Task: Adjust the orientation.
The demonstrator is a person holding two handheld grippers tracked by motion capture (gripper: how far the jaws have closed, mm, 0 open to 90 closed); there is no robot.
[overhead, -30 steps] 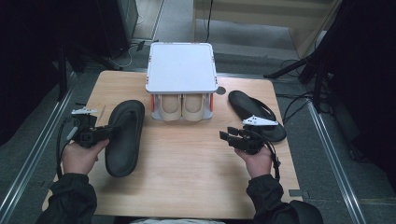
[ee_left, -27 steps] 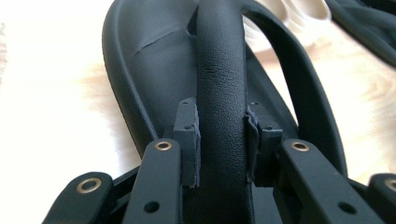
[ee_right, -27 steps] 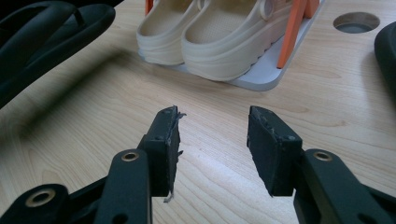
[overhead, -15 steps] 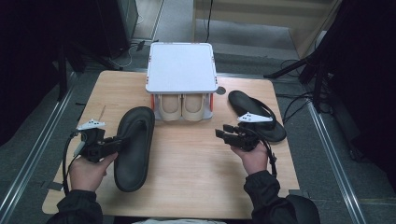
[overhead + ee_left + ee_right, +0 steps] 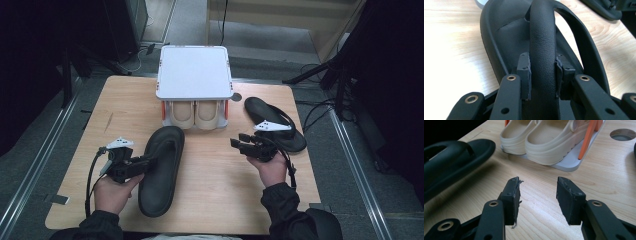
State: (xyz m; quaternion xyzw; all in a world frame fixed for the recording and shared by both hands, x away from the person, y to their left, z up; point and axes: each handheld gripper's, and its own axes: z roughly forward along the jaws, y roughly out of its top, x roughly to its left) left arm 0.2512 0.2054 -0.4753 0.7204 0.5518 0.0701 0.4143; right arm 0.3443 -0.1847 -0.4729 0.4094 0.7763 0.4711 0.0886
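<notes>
Sandal (image 5: 161, 172) in black is held by its strap, and it lies on the wooden desk (image 5: 210, 200) at the person's left side, with the toe end pointed toward the far edge and the heel end near the person. In the left gripper view the thick strap (image 5: 542, 45) is seen between the two pads (image 5: 524, 72), which are pressed against it from both sides, so the left claw (image 5: 142, 164) is pinching the strap. The desk itself is the largest thing and its pale wood is seen under everything.

At the far middle of the desk a white rack (image 5: 194, 71) with a flat top and orange posts is placed, and a pair of cream clogs (image 5: 195, 113) is kept side by side on its lower level, under the top. The held sandal is just in front of this rack, a little to its left.

A second black sandal (image 5: 275, 122) is laid flat at the right side of the desk, near a round hole (image 5: 236, 97) in the wood. The right claw (image 5: 239, 144) is held beside it, near but apart, pointed toward the middle of the desk. Its jaws are spread and only bare wood is seen between the pads (image 5: 512, 200) in the right gripper view.
</notes>
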